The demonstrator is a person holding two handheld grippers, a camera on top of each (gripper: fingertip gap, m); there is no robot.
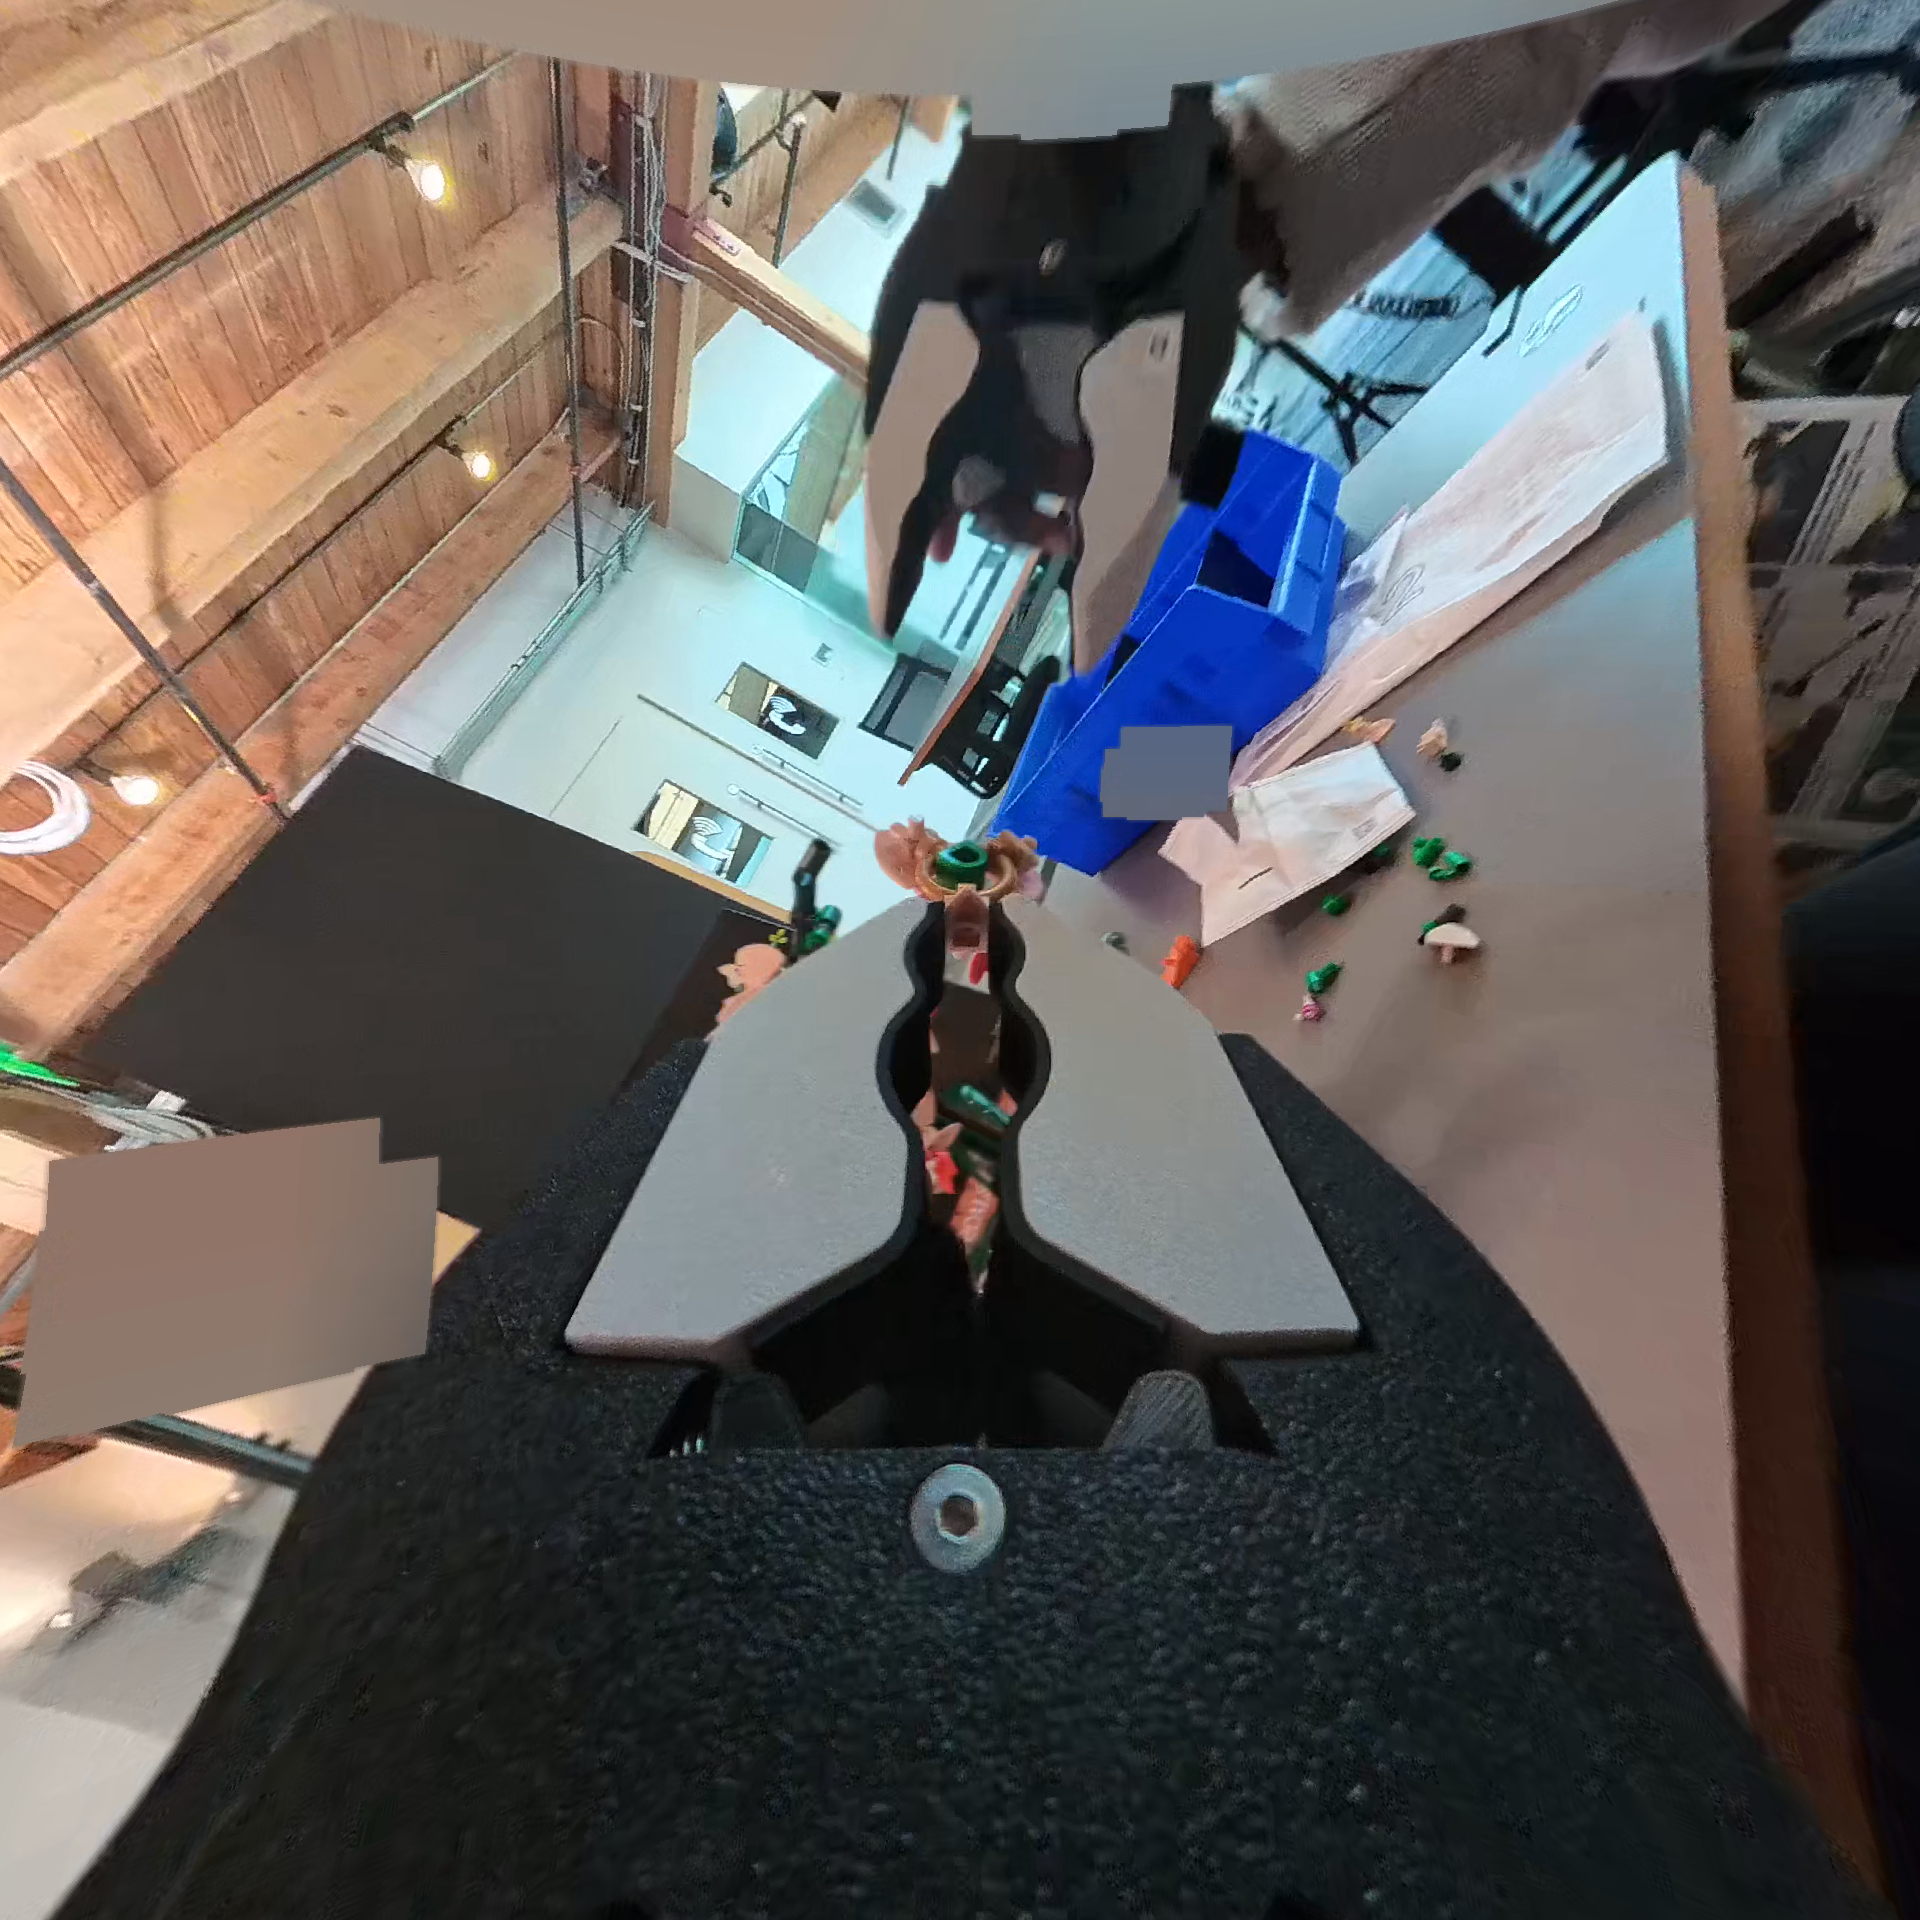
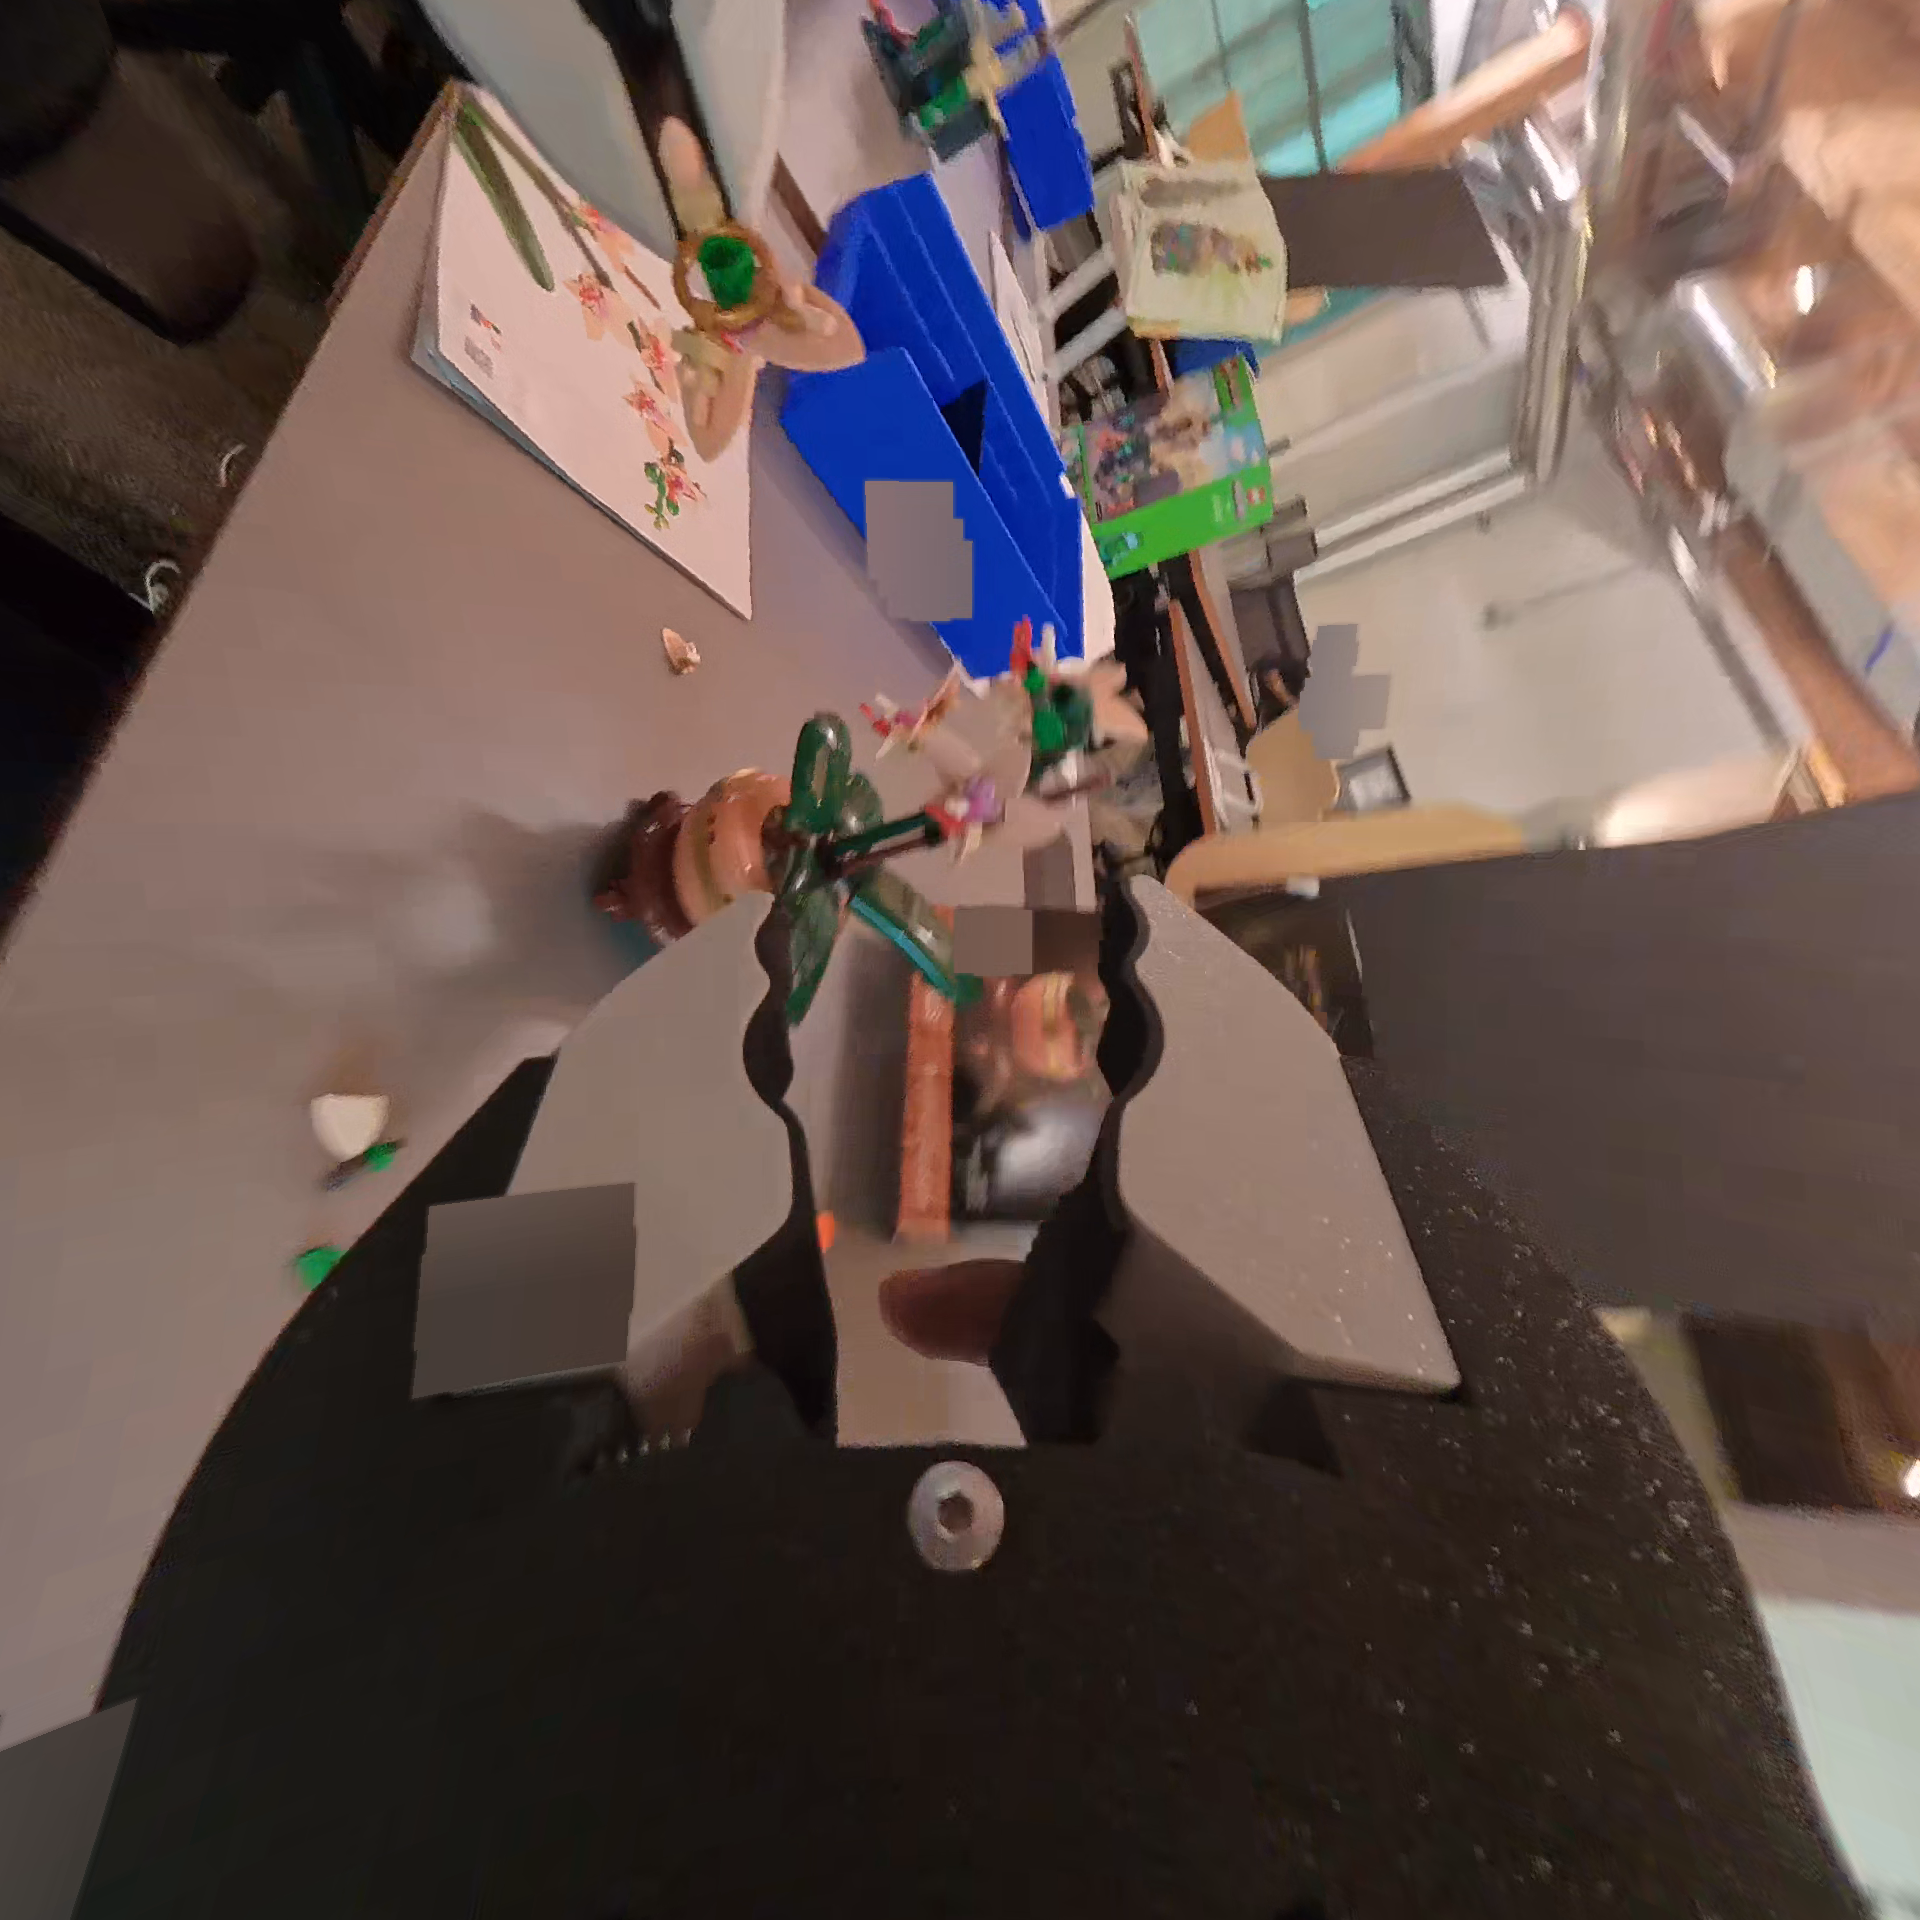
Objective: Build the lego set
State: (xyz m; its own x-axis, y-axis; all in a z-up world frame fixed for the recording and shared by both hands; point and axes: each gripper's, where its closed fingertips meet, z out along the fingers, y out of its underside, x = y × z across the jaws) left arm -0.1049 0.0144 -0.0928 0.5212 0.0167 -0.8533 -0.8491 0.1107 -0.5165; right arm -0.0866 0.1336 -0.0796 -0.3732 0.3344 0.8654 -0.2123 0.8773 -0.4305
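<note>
Textured left claw point(image 1: 966, 920) pinches a petalled flower piece point(image 1: 961, 868); right claw point(image 2: 940, 925) gapes.

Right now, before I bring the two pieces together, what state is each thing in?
Left tool: shut on the flower piece.
Flower piece: held off the table, green stud facing the camera.
Right tool: open, holding nothing.
Potted plant model: partly built, on the table.
Instruction booklet: lying open on the table.
Blue bin: on the table; contents cannot be seen.
Loose green pieces: scattered on the table.
</note>
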